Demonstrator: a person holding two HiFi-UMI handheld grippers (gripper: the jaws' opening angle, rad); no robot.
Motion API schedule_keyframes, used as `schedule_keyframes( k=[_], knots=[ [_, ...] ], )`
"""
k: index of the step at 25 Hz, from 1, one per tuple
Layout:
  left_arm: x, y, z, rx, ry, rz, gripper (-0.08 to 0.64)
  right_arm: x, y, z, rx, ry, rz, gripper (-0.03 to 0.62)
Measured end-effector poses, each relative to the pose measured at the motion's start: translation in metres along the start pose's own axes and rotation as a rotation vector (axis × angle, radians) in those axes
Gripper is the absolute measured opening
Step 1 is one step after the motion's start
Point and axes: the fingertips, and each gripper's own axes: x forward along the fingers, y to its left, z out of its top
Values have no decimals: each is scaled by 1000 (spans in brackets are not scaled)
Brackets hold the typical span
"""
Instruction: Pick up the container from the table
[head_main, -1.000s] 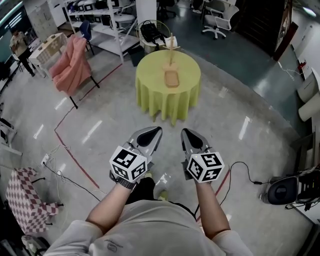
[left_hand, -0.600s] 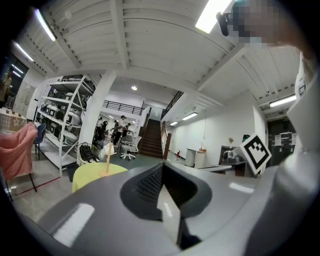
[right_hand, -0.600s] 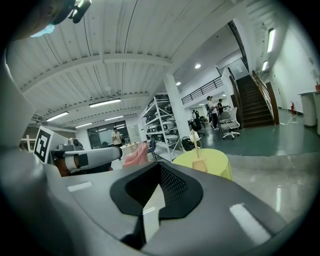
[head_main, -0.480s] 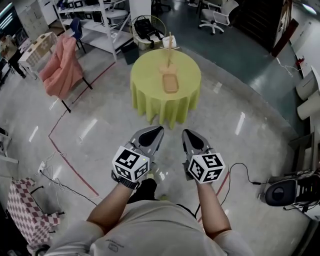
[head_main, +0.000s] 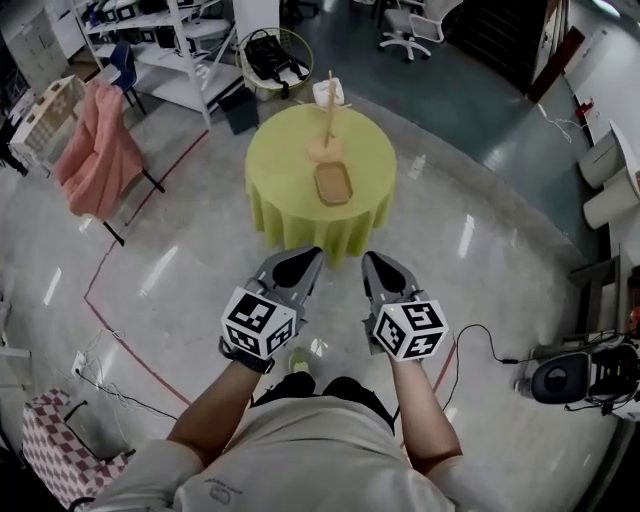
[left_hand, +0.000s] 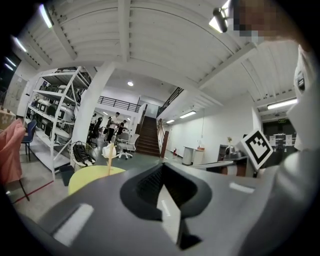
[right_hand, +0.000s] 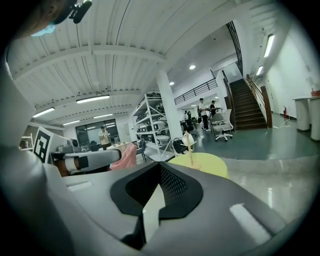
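Glossy grey floor of a wide workshop hall, with a round tabletop (head_main: 280, 165) in yellow-green cloth straight ahead of both pairs of fingers and well apart from them. On that tabletop, a shallow tan container (head_main: 332, 183), on the side of a wooden stand (head_main: 325, 148) nearer the fingers. Side by side above the floor, left gripper (head_main: 312, 254) and right gripper (head_main: 370, 258), both pointed at the tabletop. Tips of the left fingers (left_hand: 100, 200) pressed together and empty; right fingers (right_hand: 225, 200) likewise closed on themselves. Off beyond the left fingers, a pink-draped chair (head_main: 95, 150).
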Motion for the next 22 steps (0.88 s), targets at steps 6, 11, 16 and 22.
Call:
schedule_keyframes(
  k=[6, 11, 16, 22],
  knots=[
    [32, 35, 0, -4, 19, -1, 6, 41, -17, 9, -5, 12, -19, 9],
    [65, 60, -8, -12, 39, 13, 6, 79, -41, 9, -3, 30, -16, 9],
    [113, 92, -16, -23, 62, 49, 6, 127, -77, 14, -8, 58, -2, 9],
    [158, 117, -35, -58, 107, 119, 6, 169, -122, 4, -5, 130, 13, 9]
  ],
)
